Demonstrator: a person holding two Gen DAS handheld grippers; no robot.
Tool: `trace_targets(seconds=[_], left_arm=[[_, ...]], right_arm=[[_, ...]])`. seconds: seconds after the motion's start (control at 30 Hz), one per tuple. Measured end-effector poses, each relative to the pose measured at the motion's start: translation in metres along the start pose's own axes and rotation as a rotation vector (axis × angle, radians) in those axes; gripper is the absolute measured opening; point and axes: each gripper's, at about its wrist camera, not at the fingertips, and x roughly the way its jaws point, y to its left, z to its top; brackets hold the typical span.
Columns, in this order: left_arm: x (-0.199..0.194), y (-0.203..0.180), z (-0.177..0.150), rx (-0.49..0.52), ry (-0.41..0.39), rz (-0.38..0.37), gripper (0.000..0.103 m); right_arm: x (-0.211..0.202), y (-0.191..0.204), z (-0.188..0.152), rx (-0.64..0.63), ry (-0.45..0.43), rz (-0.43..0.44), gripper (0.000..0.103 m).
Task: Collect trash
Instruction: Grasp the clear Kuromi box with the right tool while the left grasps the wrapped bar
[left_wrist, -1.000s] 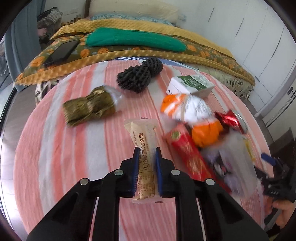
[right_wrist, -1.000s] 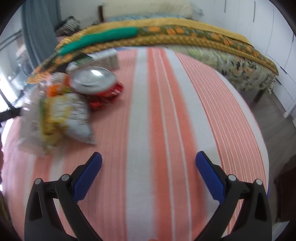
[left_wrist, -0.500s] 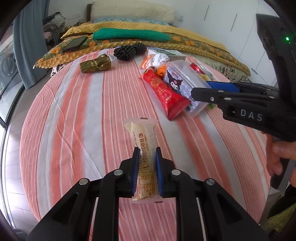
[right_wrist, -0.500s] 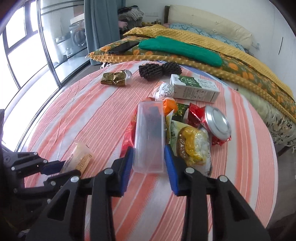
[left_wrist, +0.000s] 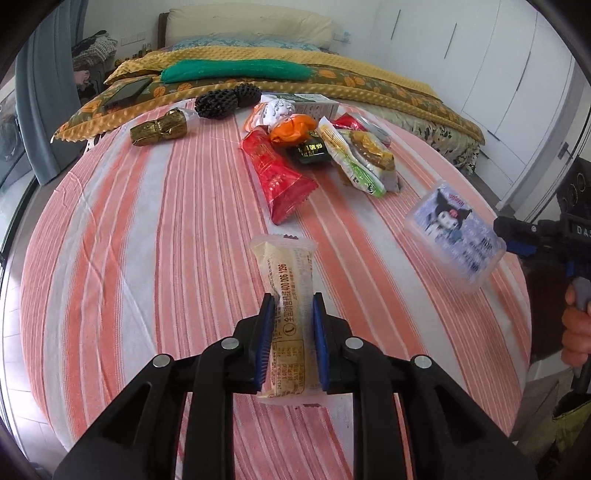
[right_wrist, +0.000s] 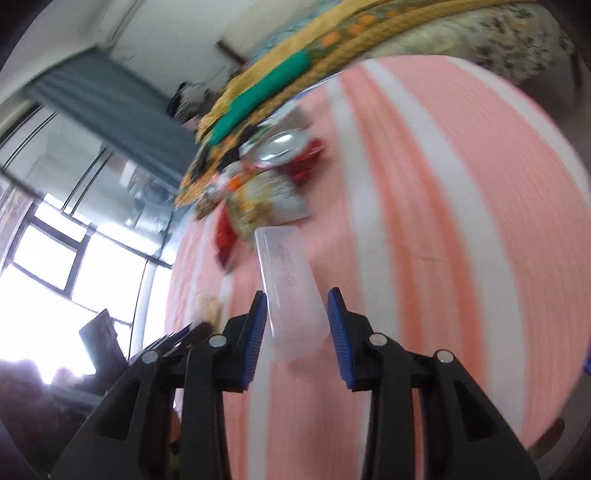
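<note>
You've two pieces up off the striped surface (left_wrist: 155, 229), the left tool (left_wrist: 293, 332) easing open around its cream wrapper (left_wrist: 290, 295), the right tool (right_wrist: 297, 325) clamping the clear box (right_wrist: 291, 295), while the far-right trash pile (left_wrist: 325, 151) remains uncollected.

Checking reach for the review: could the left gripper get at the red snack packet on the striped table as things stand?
Probably not yet: bare cloth leads to the red snack packet, but the left gripper, jaws opening, still has the beige snack wrapper between them.

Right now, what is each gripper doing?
Left gripper: jaws opening, beige snack wrapper between them.
Right gripper: shut on clear plastic box.
</note>
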Motion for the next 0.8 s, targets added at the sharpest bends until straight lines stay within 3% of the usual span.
trace_targets(seconds=[0.03,0.07,0.1,0.2,0.27,0.37,0.5,0.63,0.67,0.7,0.73,0.8], left_arm=[[0.0,0.001,0.0,-0.002,0.004,0.001,0.029],[-0.001,0.002,-0.001,-0.007,0.007,-0.003,0.04],[-0.003,0.004,-0.002,-0.011,0.006,-0.004,0.051],[-0.01,0.012,-0.006,-0.004,0.008,-0.001,0.067],[-0.014,0.016,-0.007,0.001,0.019,-0.016,0.07],[-0.018,0.016,-0.002,0.014,0.029,-0.064,0.071],[-0.009,0.007,0.01,0.052,0.046,-0.007,0.071],[0.002,-0.002,0.014,0.072,0.084,0.026,0.057],[0.004,-0.004,0.014,0.077,0.087,0.037,0.05],[0.007,-0.006,0.013,0.084,0.093,0.045,0.034],[0.009,-0.007,0.013,0.091,0.099,0.048,0.025],[0.008,-0.008,0.013,0.096,0.091,0.058,0.019]], right_arm=[[-0.004,-0.005,0.002,0.002,-0.008,-0.018,0.035],[-0.011,-0.011,0.005,0.003,-0.025,-0.049,0.038],[-0.014,-0.013,0.007,-0.006,-0.029,-0.072,0.051],[-0.026,-0.001,0.008,-0.126,-0.053,-0.209,0.069],[-0.025,0.011,0.005,-0.217,-0.034,-0.249,0.083],[-0.007,0.039,0.005,-0.354,0.039,-0.252,0.086],[0.033,0.066,0.008,-0.472,0.167,-0.312,0.086],[0.064,0.071,0.014,-0.503,0.239,-0.401,0.085],[0.067,0.07,0.015,-0.509,0.246,-0.408,0.074],[0.069,0.07,0.015,-0.515,0.251,-0.414,0.061],[0.067,0.069,0.015,-0.518,0.252,-0.415,0.061],[0.058,0.069,0.013,-0.516,0.237,-0.4,0.061]])
